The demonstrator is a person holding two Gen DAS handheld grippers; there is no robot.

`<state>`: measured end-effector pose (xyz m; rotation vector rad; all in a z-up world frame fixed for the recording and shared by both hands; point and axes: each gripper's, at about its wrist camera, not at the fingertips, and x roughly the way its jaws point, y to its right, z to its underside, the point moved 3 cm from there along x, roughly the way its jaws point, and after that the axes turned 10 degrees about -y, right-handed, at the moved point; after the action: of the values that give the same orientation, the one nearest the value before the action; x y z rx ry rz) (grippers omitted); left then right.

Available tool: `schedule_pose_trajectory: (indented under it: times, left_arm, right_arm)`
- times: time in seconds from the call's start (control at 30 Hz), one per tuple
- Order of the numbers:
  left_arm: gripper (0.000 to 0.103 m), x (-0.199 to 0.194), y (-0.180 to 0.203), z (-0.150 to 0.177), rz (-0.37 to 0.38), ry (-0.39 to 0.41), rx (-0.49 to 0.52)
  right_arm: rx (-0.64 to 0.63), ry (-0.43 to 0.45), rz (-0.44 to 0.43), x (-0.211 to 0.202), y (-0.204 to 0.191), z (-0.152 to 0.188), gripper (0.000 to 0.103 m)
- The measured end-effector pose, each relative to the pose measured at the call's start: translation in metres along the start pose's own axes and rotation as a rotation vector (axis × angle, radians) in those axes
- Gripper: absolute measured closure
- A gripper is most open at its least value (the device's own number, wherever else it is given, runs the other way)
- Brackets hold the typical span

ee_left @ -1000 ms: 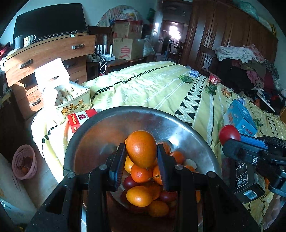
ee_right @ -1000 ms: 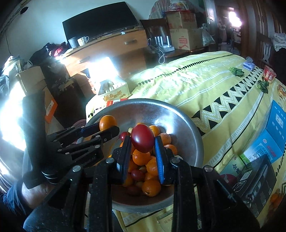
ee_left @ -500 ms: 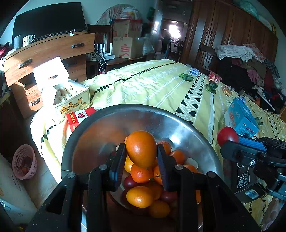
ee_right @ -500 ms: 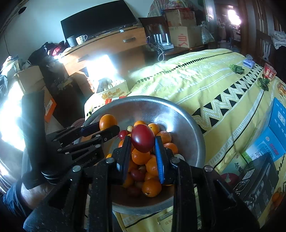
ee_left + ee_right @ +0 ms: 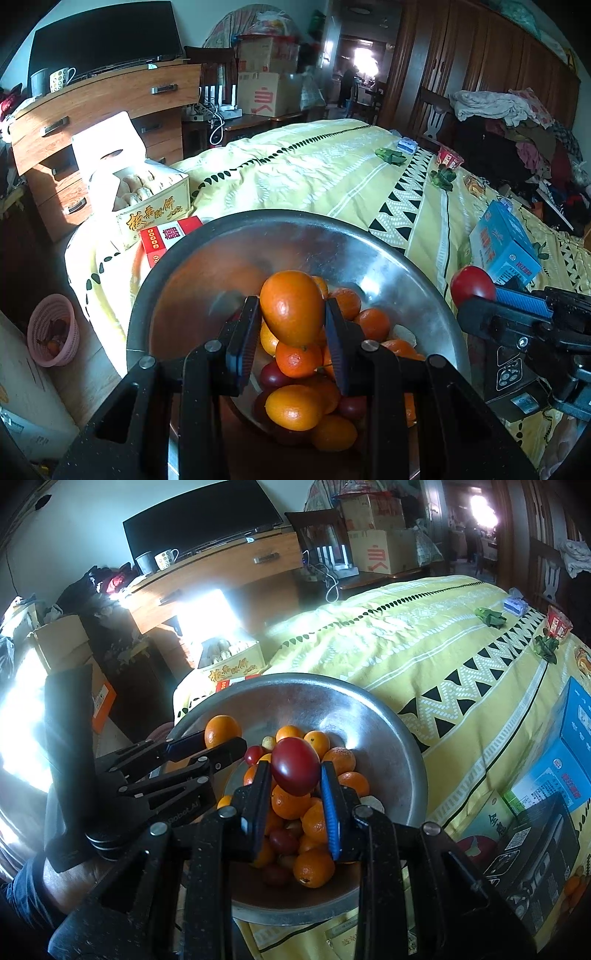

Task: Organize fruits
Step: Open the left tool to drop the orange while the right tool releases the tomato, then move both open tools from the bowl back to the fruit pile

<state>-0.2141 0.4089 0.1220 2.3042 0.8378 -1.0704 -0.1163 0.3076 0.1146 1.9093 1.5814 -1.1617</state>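
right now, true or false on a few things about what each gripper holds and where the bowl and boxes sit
1. The left gripper is shut on an orange. True.
2. The right gripper is open with nothing in it. False: it is shut on a red fruit.
3. The bowl holds both orange and dark red fruit. True.
4. The bowl is plastic and pink. False: it is shiny metal; the pink thing is a basket on the floor.
5. A blue box lies on the yellow bedspread. True.
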Motion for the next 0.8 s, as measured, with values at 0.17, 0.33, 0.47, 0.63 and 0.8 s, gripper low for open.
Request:
schedule_pose_trajectory:
  times: [0.17,0.33,0.47,0.63,0.8]
  left_arm:
    - [0.058,0.000,-0.001,0.000,-0.007,-0.002,-0.004]
    - [0.049,0.001,-0.002,0.000,-0.019,-0.009,-0.008]
    - [0.042,0.001,-0.003,0.000,-0.035,-0.013,-0.014]
    - [0.041,-0.009,0.002,-0.001,-0.044,0.006,-0.011]
    - [0.041,-0.030,0.025,-0.006,-0.031,0.052,0.034]
  right_arm:
    - [0.002,-0.006,-0.002,0.002,-0.001,0.000,0.076]
    - [0.010,-0.002,0.001,0.001,0.000,0.000,0.063]
    - [0.018,0.023,0.001,-0.007,0.000,0.001,0.045]
    - [0.037,0.050,-0.008,-0.023,0.002,0.009,0.043]
    - [0.064,0.101,-0.004,-0.051,0.009,0.026,0.041]
